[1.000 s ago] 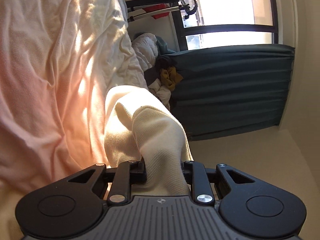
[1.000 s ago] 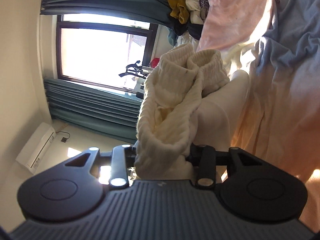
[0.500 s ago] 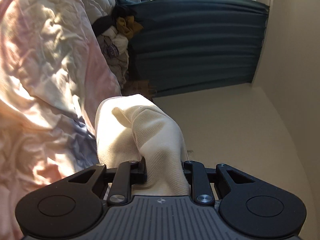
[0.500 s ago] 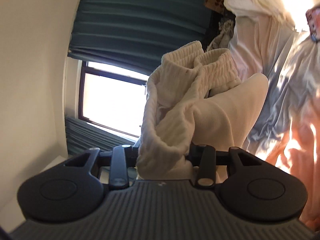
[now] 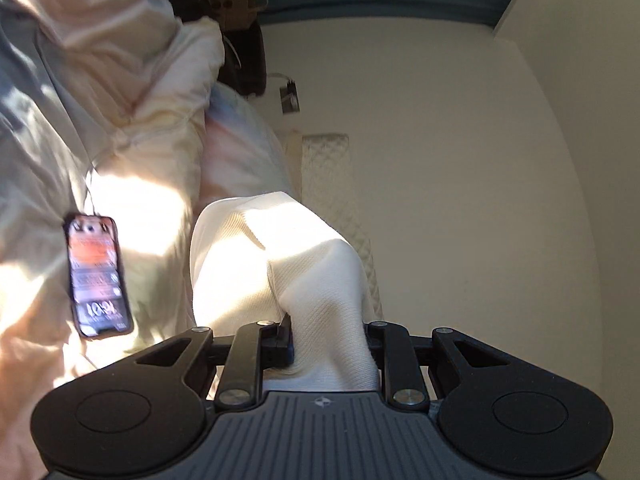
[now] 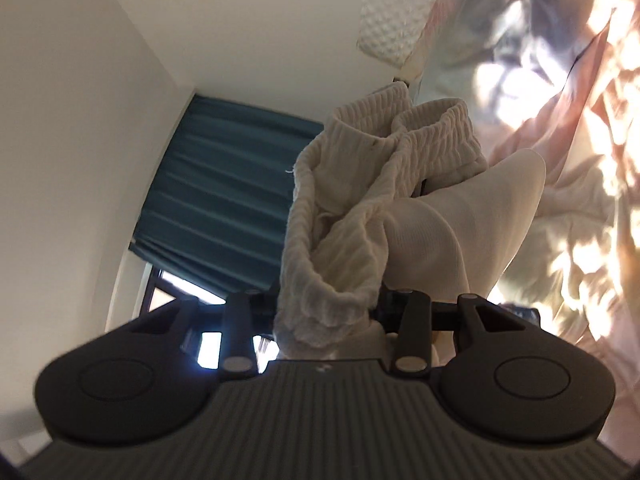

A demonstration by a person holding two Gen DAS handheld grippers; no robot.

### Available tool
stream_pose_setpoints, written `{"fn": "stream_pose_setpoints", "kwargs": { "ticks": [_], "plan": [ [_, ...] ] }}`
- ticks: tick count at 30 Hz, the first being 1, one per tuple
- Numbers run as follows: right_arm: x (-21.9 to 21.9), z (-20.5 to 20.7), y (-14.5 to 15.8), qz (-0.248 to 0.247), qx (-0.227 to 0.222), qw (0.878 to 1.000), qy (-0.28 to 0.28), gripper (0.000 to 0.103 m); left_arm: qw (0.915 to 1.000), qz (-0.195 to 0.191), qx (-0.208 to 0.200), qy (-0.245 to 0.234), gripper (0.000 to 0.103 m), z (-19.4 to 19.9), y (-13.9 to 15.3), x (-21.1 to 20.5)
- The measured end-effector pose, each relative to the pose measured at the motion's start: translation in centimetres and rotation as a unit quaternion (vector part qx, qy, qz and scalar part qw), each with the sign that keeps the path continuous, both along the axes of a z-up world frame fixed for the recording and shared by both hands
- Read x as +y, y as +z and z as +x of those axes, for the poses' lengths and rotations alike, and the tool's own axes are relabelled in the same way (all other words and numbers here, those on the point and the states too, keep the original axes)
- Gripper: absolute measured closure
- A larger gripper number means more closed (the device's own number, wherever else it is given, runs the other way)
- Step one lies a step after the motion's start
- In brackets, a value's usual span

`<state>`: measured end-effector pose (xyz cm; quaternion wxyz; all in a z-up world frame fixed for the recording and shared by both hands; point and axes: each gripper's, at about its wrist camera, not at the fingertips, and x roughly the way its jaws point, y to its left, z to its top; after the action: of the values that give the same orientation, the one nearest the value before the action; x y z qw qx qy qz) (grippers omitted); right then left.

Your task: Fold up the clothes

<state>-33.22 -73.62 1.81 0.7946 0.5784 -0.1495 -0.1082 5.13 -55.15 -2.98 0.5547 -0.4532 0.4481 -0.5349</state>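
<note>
A cream knit garment (image 5: 280,264) is bunched between the jaws of my left gripper (image 5: 328,344), which is shut on it; the fingertips are hidden by the cloth. In the right wrist view the same cream garment (image 6: 400,216), with its ribbed waistband and cuffs (image 6: 436,136) uppermost, is clamped in my right gripper (image 6: 332,312), also shut on it. Both grippers hold the garment up off the bed.
A rumpled pastel duvet (image 5: 100,120) covers the bed, also in the right wrist view (image 6: 560,120). A phone (image 5: 98,276) with its screen lit lies on it at left. A quilted pillow (image 5: 336,184), a teal curtain (image 6: 224,200), a bright window and bare walls surround.
Both grippers have swung with the garment: the views turned away from the window and clothes pile toward the wall and pillow. The phone has come into the left view. Both grips unchanged.
</note>
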Motion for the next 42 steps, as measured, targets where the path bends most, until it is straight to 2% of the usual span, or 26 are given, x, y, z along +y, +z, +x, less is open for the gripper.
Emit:
{"fn": "stream_pose_setpoints", "kwargs": {
  "ticks": [6,11,16,19,22,26,28,30,33,34,35,36,37,39,42],
  "plan": [
    [-3.5,-8.4,-3.0,0.014,-0.008,0.994,-0.112,0.061,0.9962,0.028,0.011,-0.082,0.080,-5.9,-2.3,-12.5],
    [-4.3,-13.3,-7.2,0.039,-0.010,0.982,-0.183,0.061,0.9909,0.055,0.020,-0.121,0.080,-10.4,-6.4,-19.5],
    [-4.1,-16.5,-12.6,0.081,0.008,0.974,-0.210,0.061,0.9839,0.095,0.018,-0.151,0.080,-12.7,-11.7,-22.1],
    [-3.5,-16.9,-16.0,0.105,0.026,0.973,-0.204,0.061,0.9815,0.107,0.051,-0.150,0.080,-11.4,-15.0,-22.5],
    [-2.6,-16.6,-18.4,0.118,0.026,0.972,-0.203,0.062,0.9807,0.111,0.072,-0.145,0.080,-9.9,-17.0,-22.6],
    [-1.3,-16.3,-21.4,0.131,0.020,0.970,-0.204,0.062,0.9786,0.118,0.092,-0.141,0.078,-9.7,-18.7,-22.4],
    [-0.6,-16.1,-22.8,0.138,0.017,0.969,-0.204,0.061,0.9766,0.125,0.094,-0.148,0.077,-9.5,-18.8,-22.4],
    [-0.2,-16.0,-23.5,0.142,0.017,0.968,-0.204,0.062,0.9763,0.139,0.064,-0.153,0.075,-9.6,-17.2,-21.3],
    [0.1,-16.1,-23.3,0.152,0.020,0.967,-0.204,0.060,0.9743,0.168,-0.006,-0.150,0.047,-9.8,-14.2,-19.3],
    [0.1,-16.2,-23.1,0.158,0.022,0.966,-0.203,0.059,0.9743,0.170,-0.015,-0.148,0.038,-9.9,-13.5,-18.8],
    [0.1,-16.3,-22.7,0.159,0.029,0.966,-0.202,0.059,0.9744,0.169,-0.020,-0.147,0.035,-10.0,-12.8,-18.2],
    [0.1,-16.3,-22.0,0.152,0.049,0.966,-0.203,0.058,0.9745,0.168,-0.022,-0.148,0.027,-10.1,-12.3,-17.7],
    [0.2,-16.3,-21.3,0.144,0.069,0.966,-0.204,0.058,0.9737,0.171,-0.031,-0.147,0.024,-10.2,-11.6,-17.2],
    [0.4,-16.1,-19.8,0.125,0.107,0.965,-0.204,0.055,0.9689,0.189,-0.069,-0.145,0.017,-10.7,-9.8,-16.0],
    [1.2,-15.8,-17.9,0.112,0.145,0.960,-0.213,0.047,0.9605,0.197,-0.126,-0.151,0.013,-11.6,-7.2,-14.0]
  ]
}}
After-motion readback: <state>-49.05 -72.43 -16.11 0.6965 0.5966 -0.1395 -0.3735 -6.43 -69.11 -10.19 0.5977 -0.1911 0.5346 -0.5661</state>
